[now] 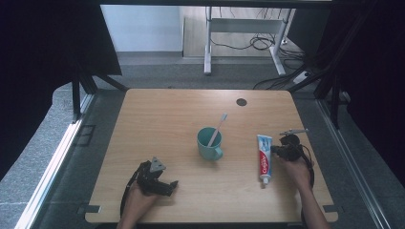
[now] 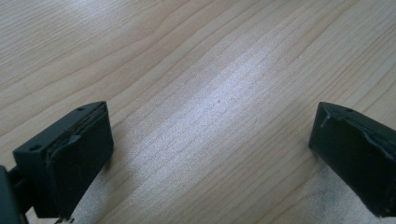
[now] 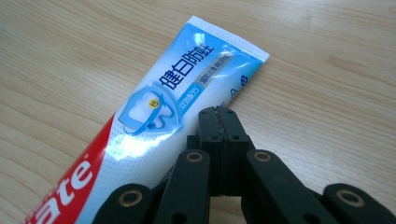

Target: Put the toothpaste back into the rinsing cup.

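Where the wooden table [image 1: 157, 119] spreads pale and wide under the high view, bears a teal mug [image 1: 209, 143] near its middle. In that mug, leaning up and to the right, a toothbrush [image 1: 217, 129]. To the right of the mug and apart from it, flat on the wood, a toothpaste tube [image 1: 264, 157], cap toward the near edge, crimped end pointing away. Just beside the tube's right edge, the right gripper [image 1: 276, 150], held in a hand that comes in from the bottom right. Seen again in the right gripper view [image 3: 218, 111]: jaws pressed flat against each other, nothing between them, tips down at the tube's [image 3: 154, 126] edge close to the crimped end; whether touching the tube, cannot tell. At the near left of the table, well apart from mug and tube, the left gripper [image 1: 169, 185], resting low over the wood in the other hand. In the left gripper view [image 2: 210, 149], jaws standing wide apart over bare wood grain, nothing between them. Smallest, near the far edge of the table, a dark round hole [image 1: 241, 101].
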`<action>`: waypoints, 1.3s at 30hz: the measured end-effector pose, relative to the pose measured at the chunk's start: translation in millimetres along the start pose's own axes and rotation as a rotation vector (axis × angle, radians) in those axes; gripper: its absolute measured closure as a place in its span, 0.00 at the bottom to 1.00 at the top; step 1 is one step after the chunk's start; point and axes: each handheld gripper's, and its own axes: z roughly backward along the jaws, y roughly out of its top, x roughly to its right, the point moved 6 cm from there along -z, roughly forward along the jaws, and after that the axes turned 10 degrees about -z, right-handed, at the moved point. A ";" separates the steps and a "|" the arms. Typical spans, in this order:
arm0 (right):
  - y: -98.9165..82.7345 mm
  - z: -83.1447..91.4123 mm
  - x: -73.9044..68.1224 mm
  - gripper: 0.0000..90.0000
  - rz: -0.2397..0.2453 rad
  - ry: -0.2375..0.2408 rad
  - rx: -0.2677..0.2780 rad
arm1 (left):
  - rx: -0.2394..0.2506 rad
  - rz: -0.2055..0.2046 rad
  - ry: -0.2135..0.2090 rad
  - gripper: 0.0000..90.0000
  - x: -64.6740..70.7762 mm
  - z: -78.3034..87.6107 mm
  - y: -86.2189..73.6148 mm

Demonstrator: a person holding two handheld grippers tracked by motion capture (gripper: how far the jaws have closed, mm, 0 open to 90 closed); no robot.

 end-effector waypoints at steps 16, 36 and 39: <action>7.0 -18.1 -36.4 0.99 0.053 0.080 -0.017 | 0.001 0.002 0.000 0.00 0.1 -0.1 0.1; -3.8 11.7 -26.7 0.65 0.041 0.101 -0.034 | 0.001 0.003 0.000 0.00 0.2 0.0 0.1; -6.3 19.2 -24.9 0.58 0.045 0.101 -0.046 | 0.001 0.003 -0.001 0.00 0.3 0.0 0.0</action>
